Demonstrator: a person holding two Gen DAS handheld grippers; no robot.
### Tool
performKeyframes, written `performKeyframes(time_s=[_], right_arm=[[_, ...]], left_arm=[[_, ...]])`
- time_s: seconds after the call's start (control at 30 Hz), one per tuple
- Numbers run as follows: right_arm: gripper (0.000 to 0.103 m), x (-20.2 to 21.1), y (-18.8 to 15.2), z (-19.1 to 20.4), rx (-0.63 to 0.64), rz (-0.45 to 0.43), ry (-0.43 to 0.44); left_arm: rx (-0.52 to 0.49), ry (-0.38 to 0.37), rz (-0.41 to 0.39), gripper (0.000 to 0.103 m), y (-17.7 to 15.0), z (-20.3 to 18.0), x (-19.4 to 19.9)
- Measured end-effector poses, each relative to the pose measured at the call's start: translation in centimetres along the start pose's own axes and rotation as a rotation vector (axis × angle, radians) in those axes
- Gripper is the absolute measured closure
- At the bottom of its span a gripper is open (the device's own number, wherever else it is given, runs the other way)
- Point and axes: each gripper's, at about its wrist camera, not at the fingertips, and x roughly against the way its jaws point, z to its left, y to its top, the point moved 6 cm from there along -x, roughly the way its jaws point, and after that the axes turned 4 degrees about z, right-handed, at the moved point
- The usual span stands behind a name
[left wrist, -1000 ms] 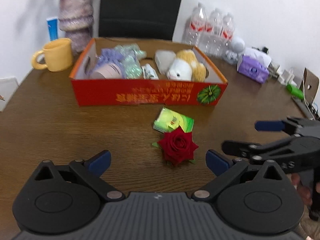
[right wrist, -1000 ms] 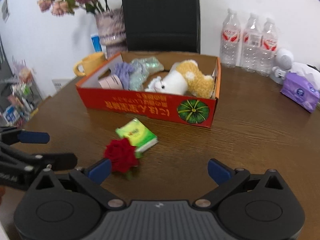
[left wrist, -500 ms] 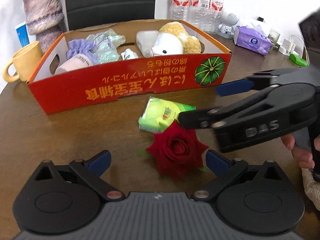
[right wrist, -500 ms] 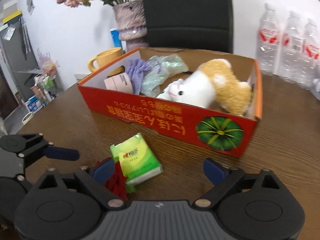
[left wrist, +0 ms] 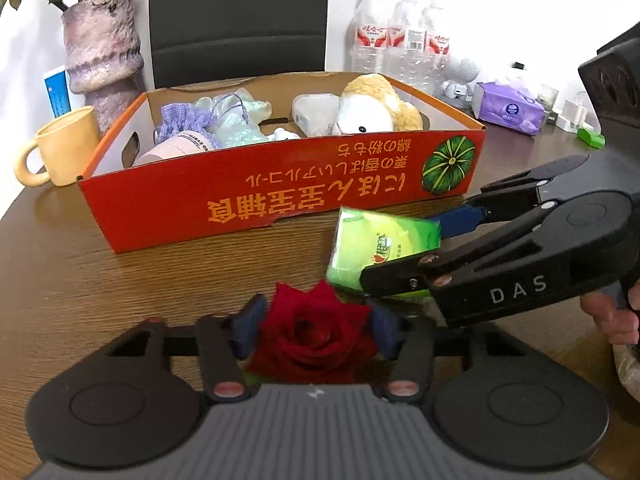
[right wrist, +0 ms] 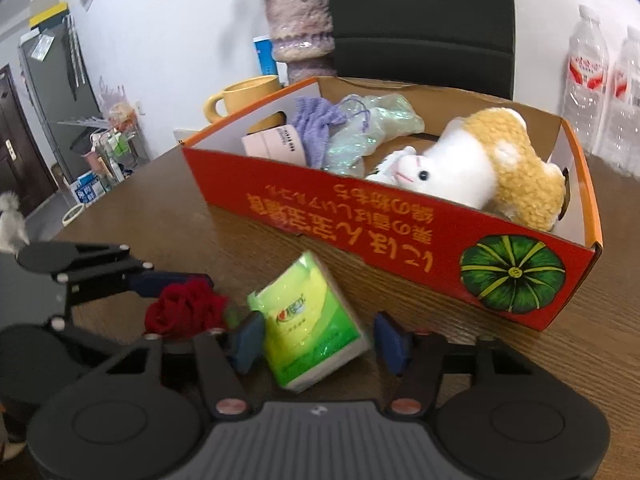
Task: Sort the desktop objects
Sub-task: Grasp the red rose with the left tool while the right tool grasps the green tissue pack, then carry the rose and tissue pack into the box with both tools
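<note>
A red rose (left wrist: 316, 332) lies on the brown table between the blue pads of my left gripper (left wrist: 316, 326), which have closed in against its petals. It also shows in the right wrist view (right wrist: 184, 308). A green tissue pack (right wrist: 316, 320) lies just in front of the red cardboard box (right wrist: 360, 236). My right gripper (right wrist: 320, 340) straddles the pack, its left pad touching and its right pad a small gap away. In the left wrist view the pack (left wrist: 380, 244) sits between the right gripper's fingers (left wrist: 460, 220).
The box (left wrist: 280, 200) holds a plush toy (left wrist: 376, 108), purple pouch (left wrist: 184, 120) and other items. A yellow mug (left wrist: 60, 152) and vase (left wrist: 100, 48) stand at its left. Water bottles (left wrist: 400, 48) and a purple tissue pack (left wrist: 508, 108) stand at the right. A black chair stands behind.
Both grippers moved forward and down. The left jaws narrowed onto the rose. The right jaws narrowed around the green tissue pack.
</note>
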Motion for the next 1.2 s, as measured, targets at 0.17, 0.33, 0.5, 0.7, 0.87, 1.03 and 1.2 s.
performKeyframes(time_s=[0.17,0.33,0.5,0.7,0.87,1.03,1.2], right_arm=[[0.088,0.5,-0.7,0.9,-0.007,-0.025,-0.045],[0.089,1.6,-1.5,1.2,-0.062,-0.056,-0.068],[0.089,3.3,-2.2,2.4,-0.083,-0.089,-0.103],[0.089,6.0,-2.8,4.1,-0.12,-0.169,-0.17],[0.089,8.0,-2.5,4.7,-0.163,-0.231,-0.182],[0.089,10.2,-0.2,4.1,-0.172,-0.281,-0.196],[0.089,12.8,4.8,3.0,-0.196,-0.37,-0.208]], left_arm=[[-0.005,-0.05,-0.014,0.06,-0.2,0.3,0.7],[0.003,-0.074,-0.032,0.062,-0.4,0.6,1.7],[0.017,-0.078,-0.082,0.063,-0.4,0.9,3.5],[0.101,-0.082,-0.125,0.063,-1.1,2.2,5.7],[0.127,-0.089,-0.159,0.063,-1.2,2.9,7.8],[0.107,-0.1,-0.214,0.063,1.1,3.6,10.3],[0.118,-0.086,-0.308,0.063,6.9,4.8,12.0]])
